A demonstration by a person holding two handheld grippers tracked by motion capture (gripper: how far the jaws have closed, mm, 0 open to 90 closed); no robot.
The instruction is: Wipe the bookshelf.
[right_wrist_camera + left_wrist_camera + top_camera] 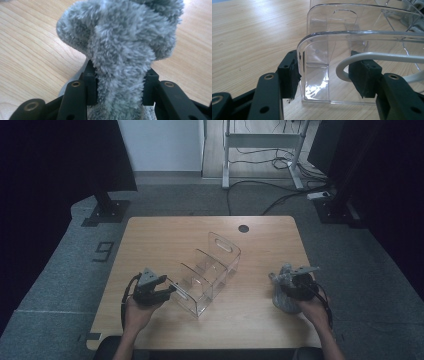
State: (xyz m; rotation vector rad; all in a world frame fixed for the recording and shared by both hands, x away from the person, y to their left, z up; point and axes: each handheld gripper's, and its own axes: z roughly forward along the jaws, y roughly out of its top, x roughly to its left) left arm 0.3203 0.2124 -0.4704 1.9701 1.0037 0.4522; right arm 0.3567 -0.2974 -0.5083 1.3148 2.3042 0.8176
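A clear plastic organizer (pixel 210 270) with several dividers stands slantwise at the middle of the wooden table (pixel 165 232). My left gripper (pixel 172 289) is at its near left end. In the left gripper view the jaws (pixel 324 72) straddle the organizer's (pixel 362 37) corner wall: the left pad (pixel 290 75) touches the wall and the right pad (pixel 364 75) stands well apart from it, so this gripper is open. A white cable (pixel 387 57) loops across the right pad. At the table's right, my right gripper (pixel 286 287) (pixel 120 82) is shut on a grey fluffy cloth (pixel 286 302) (pixel 120 37), whose lower end rests on the table.
A round cable hole (pixel 243 228) sits near the table's far edge. Beyond the table are dark stands (pixel 107 210) and a white desk frame (pixel 260 142) with cables on the floor. Bare wood lies between the organizer and the cloth.
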